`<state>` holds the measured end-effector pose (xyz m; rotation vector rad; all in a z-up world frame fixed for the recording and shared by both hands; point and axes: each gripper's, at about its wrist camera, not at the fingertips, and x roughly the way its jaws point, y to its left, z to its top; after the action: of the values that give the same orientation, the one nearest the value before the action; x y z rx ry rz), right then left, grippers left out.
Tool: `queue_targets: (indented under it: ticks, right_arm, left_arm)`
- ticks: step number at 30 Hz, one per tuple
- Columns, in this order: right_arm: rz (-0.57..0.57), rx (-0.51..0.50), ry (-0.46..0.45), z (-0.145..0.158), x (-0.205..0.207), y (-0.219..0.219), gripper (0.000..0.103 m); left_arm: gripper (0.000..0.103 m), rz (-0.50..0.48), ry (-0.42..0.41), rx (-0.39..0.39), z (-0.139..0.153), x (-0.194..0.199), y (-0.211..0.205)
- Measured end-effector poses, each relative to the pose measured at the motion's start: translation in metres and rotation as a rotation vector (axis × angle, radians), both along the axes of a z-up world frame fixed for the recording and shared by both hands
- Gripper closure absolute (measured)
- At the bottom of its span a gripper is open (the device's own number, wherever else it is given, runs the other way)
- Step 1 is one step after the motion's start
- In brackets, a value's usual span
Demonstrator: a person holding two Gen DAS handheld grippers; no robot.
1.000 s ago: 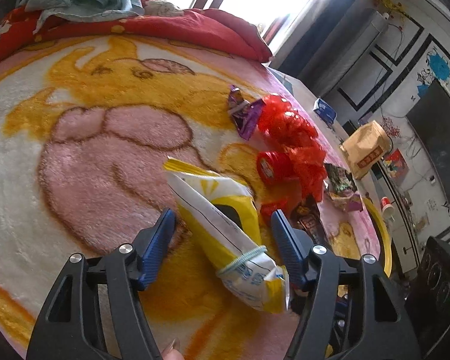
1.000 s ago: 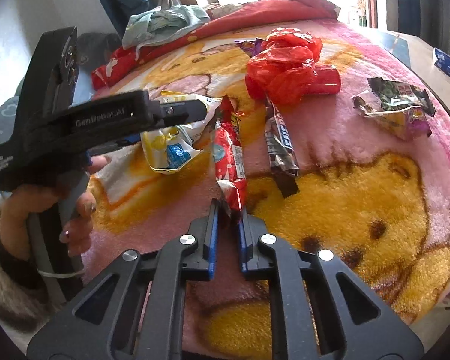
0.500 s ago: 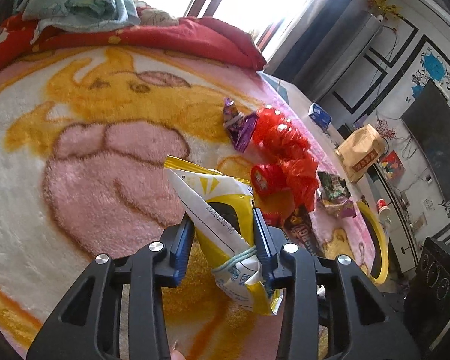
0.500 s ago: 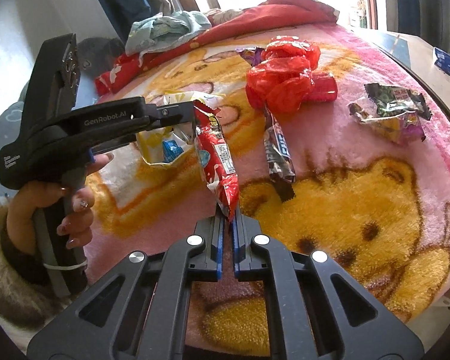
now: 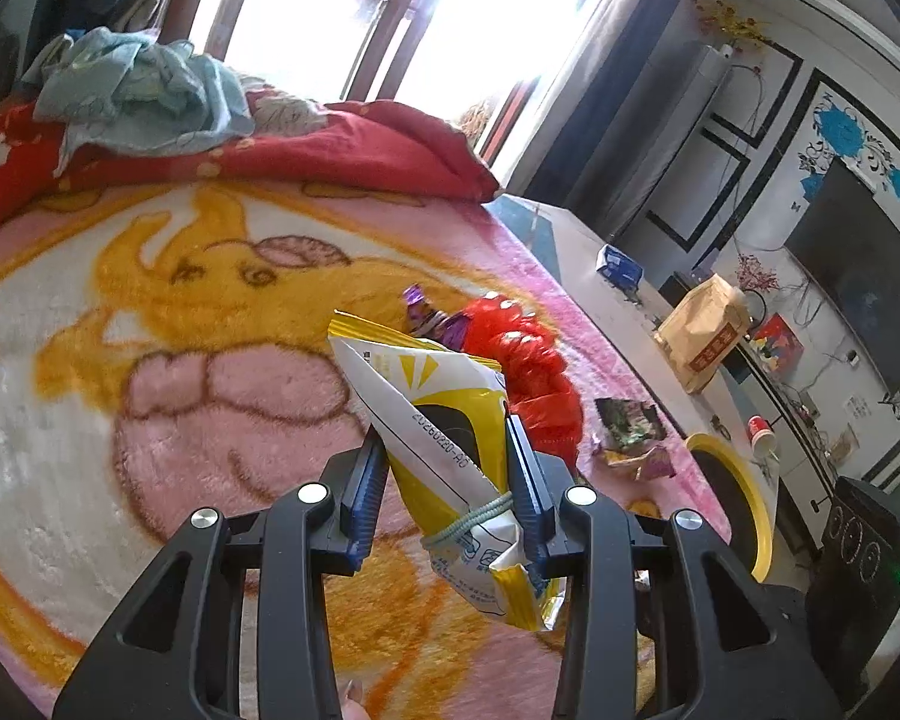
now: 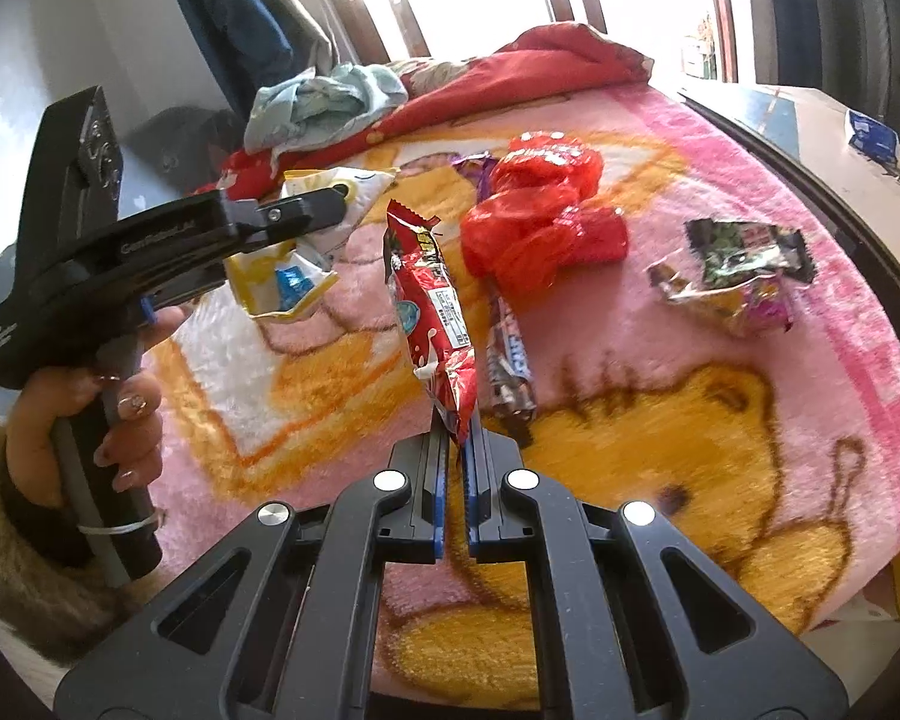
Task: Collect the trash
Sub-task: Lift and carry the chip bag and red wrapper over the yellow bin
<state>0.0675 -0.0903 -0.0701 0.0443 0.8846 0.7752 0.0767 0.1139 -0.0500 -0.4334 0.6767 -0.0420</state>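
The left tool [image 5: 447, 468] is clamped on a yellow bag [image 5: 444, 420], lifted off the blanket [image 5: 168, 396]. The right tool [image 6: 456, 450] pinches a red wrapper [image 6: 429, 300] by its lower end (it stands upright, clear of the bed). This looks like the pick-up step; next both need carrying to a bin, not visible here. A red plastic bag [image 6: 540, 210], a dark bar [image 6: 510, 360] and a crumpled wrapper [image 6: 744, 264] remain.
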Motion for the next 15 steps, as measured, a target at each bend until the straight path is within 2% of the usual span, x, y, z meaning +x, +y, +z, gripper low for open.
queue_targets:
  ticks: [15]
  right_arm:
    - [-0.076,0.022,-0.026,0.015,0.013,-0.028,0.101]
  left_arm:
    - [0.067,-0.062,-0.044,0.018,0.016,0.011,-0.023]
